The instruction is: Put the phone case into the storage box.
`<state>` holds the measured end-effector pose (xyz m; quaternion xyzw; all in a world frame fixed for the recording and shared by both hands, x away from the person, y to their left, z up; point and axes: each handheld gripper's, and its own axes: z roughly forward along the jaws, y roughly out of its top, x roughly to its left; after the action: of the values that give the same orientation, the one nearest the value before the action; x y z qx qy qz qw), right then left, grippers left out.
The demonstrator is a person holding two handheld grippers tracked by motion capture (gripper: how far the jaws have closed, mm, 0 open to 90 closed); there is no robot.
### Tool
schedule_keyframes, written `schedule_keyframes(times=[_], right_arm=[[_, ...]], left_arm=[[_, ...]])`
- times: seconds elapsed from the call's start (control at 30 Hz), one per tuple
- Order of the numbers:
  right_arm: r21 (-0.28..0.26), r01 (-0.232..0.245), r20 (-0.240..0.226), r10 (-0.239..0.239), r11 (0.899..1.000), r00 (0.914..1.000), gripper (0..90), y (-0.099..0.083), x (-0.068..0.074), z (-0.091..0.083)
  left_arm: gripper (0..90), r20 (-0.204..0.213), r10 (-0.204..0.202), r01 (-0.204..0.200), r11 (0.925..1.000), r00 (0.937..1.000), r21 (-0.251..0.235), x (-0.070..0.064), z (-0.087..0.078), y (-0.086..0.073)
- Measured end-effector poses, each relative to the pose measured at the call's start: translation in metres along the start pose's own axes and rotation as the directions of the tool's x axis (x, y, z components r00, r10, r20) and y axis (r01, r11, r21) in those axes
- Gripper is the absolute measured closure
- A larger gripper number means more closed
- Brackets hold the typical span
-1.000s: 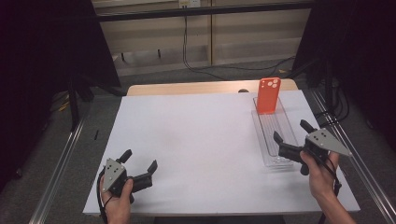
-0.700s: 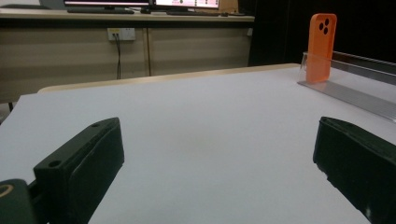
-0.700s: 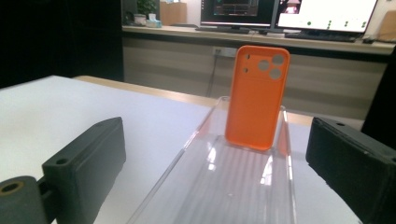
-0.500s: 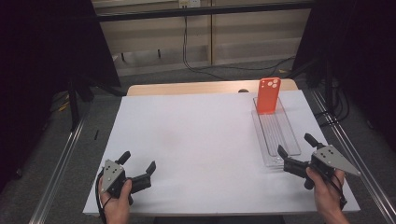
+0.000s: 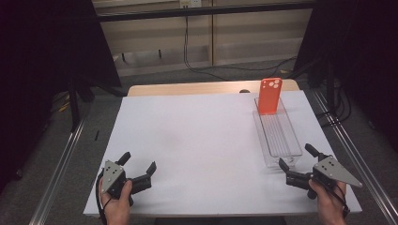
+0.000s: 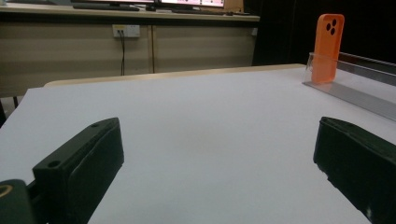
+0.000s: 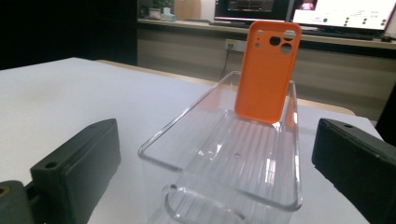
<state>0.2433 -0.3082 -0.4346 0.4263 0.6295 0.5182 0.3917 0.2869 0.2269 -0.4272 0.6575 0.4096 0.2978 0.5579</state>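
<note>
While both hands rest near the table's front edge, the scene reads as follows.

Tray: a long, narrow clear plastic tray (image 5: pixel 278 136) with a ribbed floor, rounded corners and glossy walls; it lies lengthwise along the right part of the table, running away from the person.

Phone case: an orange phone case (image 5: pixel 270 96), matte and flat, with round camera cut-outs near its top; it stands upright at the far end of the tray (leaning against the end wall or slotted into a rib, I cannot tell which).

Table: a white table top (image 5: pixel 197 140), smooth and matte, with a pale wooden strip along its far edge.

Right gripper: the right gripper (image 5: pixel 294 158) is held in a hand (image 5: pixel 328 201) at the front right corner, a grey three-cornered plate on top. Its black jaws are wide apart and hold nothing. In the right gripper view the tray's near end (image 7: pixel 224 177) lies between the two jaws, just ahead of them; whether a jaw touches the wall cannot be told. The phone case (image 7: pixel 267 70) is well beyond, at the tray's other end.

Left gripper: the left gripper (image 5: pixel 138 163) sits at the front left, held in the other hand (image 5: pixel 117 204). Its blocky black jaws are spread wide over bare table, gripping nothing. It is well apart from the tray, with the phone case (image 6: pixel 328 46) far off to its right.
</note>
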Motion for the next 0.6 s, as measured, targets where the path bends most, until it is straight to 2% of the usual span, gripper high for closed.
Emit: schedule_keyframes(times=[0.17,0.43,0.6], right_arm=[[-0.002,0.007,-0.016,-0.007,1.0,0.9998,0.0,-0.0038,-0.001,-0.0032],[-0.004,-0.018,0.005,0.018,1.0,0.9998,0.0,-0.0054,-0.0039,-0.0013],[-0.008,-0.02,0.011,0.02,1.0,0.9997,0.0,-0.004,-0.0043,-0.001]], left_arm=[[1.6,0.013,0.007,-0.007,1.0,0.9999,0.006,-0.0019,0.0004,-0.0003],[1.5,0.044,0.01,-0.01,0.9999,0.999,0.008,-0.0055,0.0039,0.0004],[1.5,0.042,0.006,-0.006,1.0,0.9991,-0.003,-0.0061,0.0039,0.0012]])
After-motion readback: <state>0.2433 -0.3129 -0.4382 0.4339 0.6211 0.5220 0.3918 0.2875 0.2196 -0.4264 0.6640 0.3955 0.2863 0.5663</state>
